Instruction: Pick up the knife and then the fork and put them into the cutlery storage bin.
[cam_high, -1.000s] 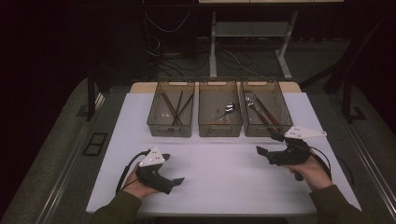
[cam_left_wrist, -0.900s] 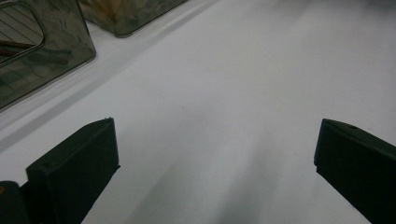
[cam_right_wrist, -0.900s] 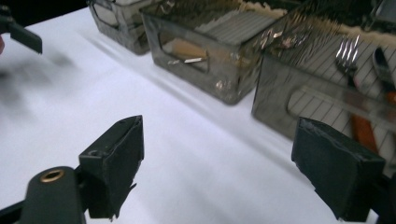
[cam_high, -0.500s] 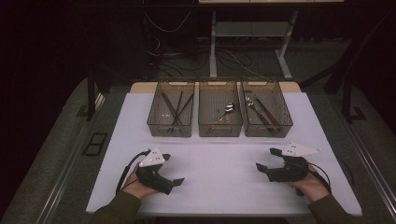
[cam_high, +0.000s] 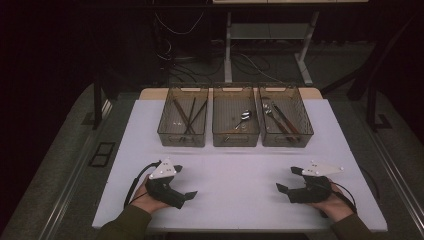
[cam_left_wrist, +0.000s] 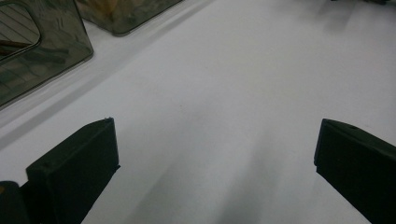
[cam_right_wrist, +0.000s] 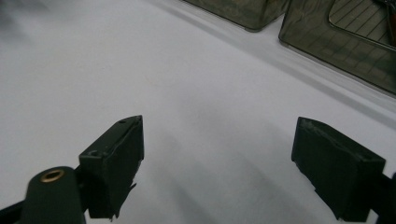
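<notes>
My right gripper (cam_high: 286, 189) has drawn back from the right bin (cam_high: 285, 116) toward the tabletop's near right corner over the last second; its jaws stand wide apart with nothing between them. My left gripper (cam_high: 189, 196) has not moved from its spot near the near left corner, jaws likewise spread and empty. The 3 bins sit in a row along the far edge, the left bin (cam_high: 183, 117) holding what look like chopsticks, the middle bin (cam_high: 236, 119) a spoon (cam_high: 243, 117). I judge a drop-off done and both tools parked.
</notes>
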